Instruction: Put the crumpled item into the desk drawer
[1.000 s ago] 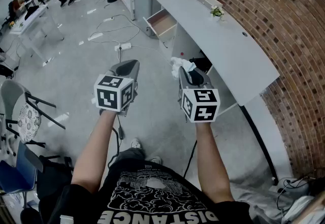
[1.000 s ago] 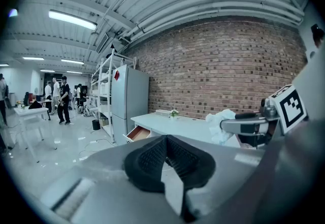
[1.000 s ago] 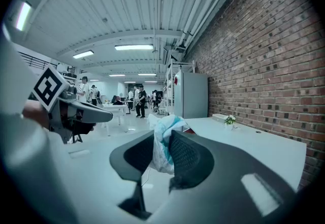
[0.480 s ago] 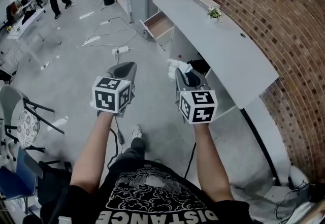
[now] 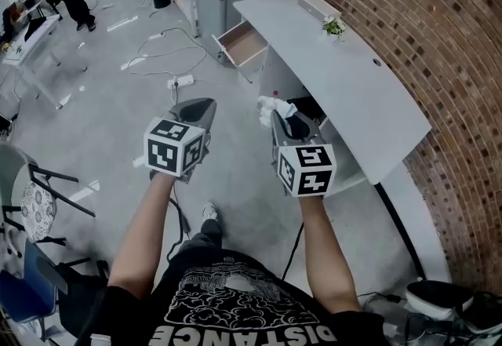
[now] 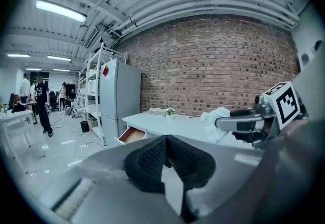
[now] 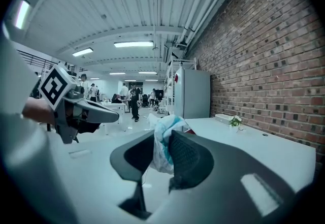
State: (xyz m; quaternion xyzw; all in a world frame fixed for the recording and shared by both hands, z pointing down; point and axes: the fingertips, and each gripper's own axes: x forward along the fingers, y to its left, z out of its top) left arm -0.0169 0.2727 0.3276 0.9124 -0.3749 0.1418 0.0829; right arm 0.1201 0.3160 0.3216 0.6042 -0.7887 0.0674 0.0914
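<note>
Pinching one crumpled wad (image 5: 271,105), white with blue, the right gripper (image 5: 276,118) is closing its ribbed black pads on it. The left gripper (image 6: 166,154) is empty, jaws together. One open drawer (image 5: 243,40) of the smooth grey desk (image 5: 345,78) lies at 11 o'clock, nearer than a second ago.

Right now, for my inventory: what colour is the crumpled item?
The crumpled item is white with bluish patches; see right gripper view.
</note>
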